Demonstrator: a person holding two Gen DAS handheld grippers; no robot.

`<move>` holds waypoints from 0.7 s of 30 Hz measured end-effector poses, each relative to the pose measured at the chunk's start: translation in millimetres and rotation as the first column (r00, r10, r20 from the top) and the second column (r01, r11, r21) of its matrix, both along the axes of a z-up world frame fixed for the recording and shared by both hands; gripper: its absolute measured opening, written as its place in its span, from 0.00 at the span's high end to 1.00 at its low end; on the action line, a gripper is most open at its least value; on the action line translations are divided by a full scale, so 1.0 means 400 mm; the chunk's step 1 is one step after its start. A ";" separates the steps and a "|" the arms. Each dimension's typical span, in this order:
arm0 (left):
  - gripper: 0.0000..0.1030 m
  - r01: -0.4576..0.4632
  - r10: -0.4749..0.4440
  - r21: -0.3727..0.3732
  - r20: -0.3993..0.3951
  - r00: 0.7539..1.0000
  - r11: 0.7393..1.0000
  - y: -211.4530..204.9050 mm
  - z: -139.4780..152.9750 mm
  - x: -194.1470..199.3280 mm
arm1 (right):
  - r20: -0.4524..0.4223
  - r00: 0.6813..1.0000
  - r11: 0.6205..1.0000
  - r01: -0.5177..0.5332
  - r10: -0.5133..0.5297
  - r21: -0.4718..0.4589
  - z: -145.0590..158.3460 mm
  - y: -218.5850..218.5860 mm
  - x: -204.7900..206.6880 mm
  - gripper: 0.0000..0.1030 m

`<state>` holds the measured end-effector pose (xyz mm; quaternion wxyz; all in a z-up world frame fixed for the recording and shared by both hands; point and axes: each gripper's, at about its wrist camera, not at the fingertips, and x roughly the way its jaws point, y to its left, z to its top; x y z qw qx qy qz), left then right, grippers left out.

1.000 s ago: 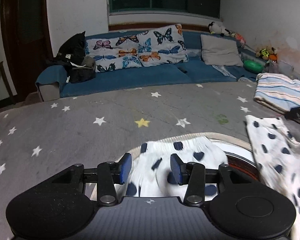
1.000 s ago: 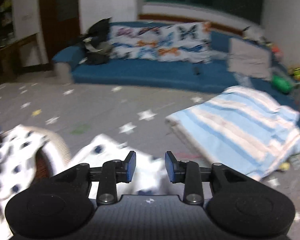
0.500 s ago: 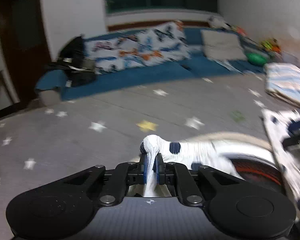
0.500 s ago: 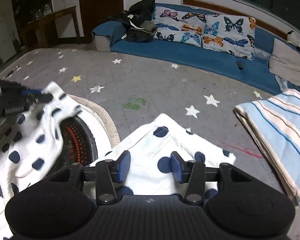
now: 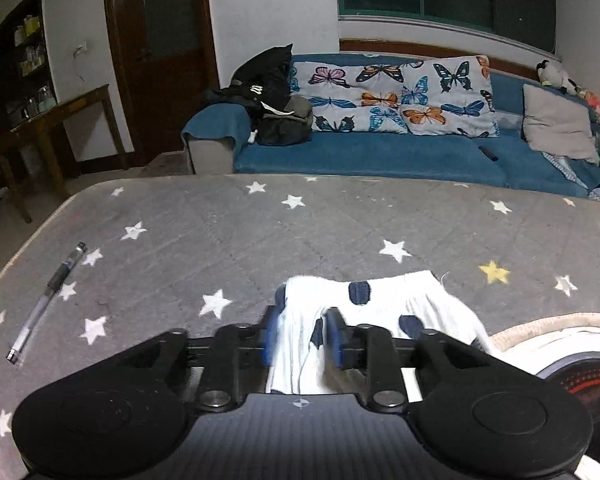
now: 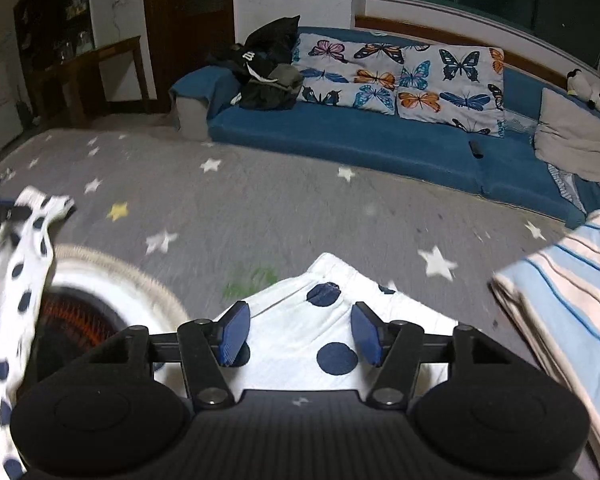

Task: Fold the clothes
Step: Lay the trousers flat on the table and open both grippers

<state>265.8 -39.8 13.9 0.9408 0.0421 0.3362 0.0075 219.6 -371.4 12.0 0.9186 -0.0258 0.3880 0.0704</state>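
Both tongs, left (image 5: 302,340) and right (image 6: 300,334), are opening, seemingly freeing spotted cloth (image 5: 380,300) between them.

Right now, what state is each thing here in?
White navy-dotted garment: spread on the starred mat, unfolded.
Left gripper: jaws opening, cloth between.
Right gripper: jaws opening over the garment.
Blue-striped cloth: folded.
Clear plastic pen: lying flat.
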 end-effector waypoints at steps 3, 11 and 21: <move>0.55 0.000 0.000 0.015 0.025 1.000 1.000 -0.010 0.016 -0.011 | 0.008 1.000 1.000 -0.003 0.003 -0.025 0.013 0.009 0.009 0.44; 0.56 0.201 -0.201 -0.020 -0.015 0.979 0.979 -0.086 0.034 -0.052 | -0.024 0.999 0.997 -0.046 0.045 -0.058 0.066 -0.010 -0.060 0.44; 0.58 0.258 -0.261 -0.078 -0.041 0.964 0.963 -0.155 -0.023 0.014 | -0.092 0.995 0.997 -0.034 0.027 -0.072 0.024 -0.080 -0.104 0.42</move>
